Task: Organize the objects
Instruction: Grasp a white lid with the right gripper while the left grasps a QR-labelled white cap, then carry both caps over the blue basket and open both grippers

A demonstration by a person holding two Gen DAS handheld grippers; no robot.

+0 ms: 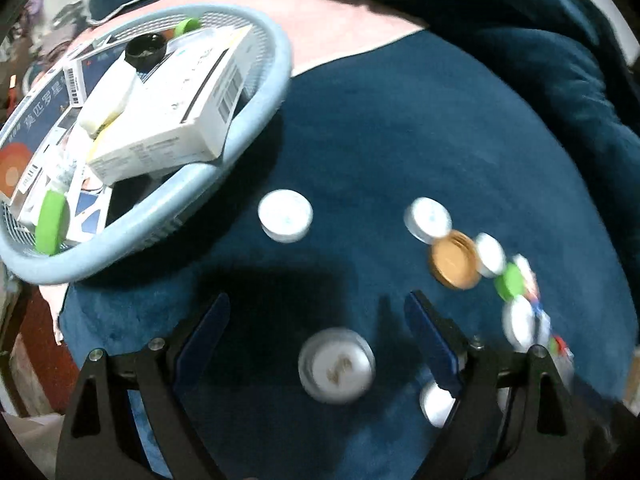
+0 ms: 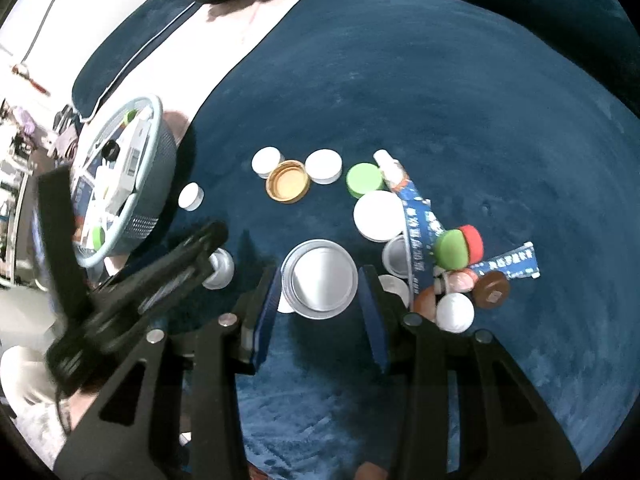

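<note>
My right gripper is shut on a round silver lid, one pad against each side of its rim, above the blue cloth. My left gripper stands open and wide, pointing down over a small silver-rimmed white jar that lies between its fingers, untouched. In the right wrist view that same gripper is a dark blur beside the small jar. Loose caps lie around: a white cap, a gold lid, a green cap and a large white lid.
A light blue basket holding medicine boxes, tubes and a black cap stands at the left, also seen as the basket. A blue tube and red, green and brown caps crowd the right. Dark blue cushion folds rise behind.
</note>
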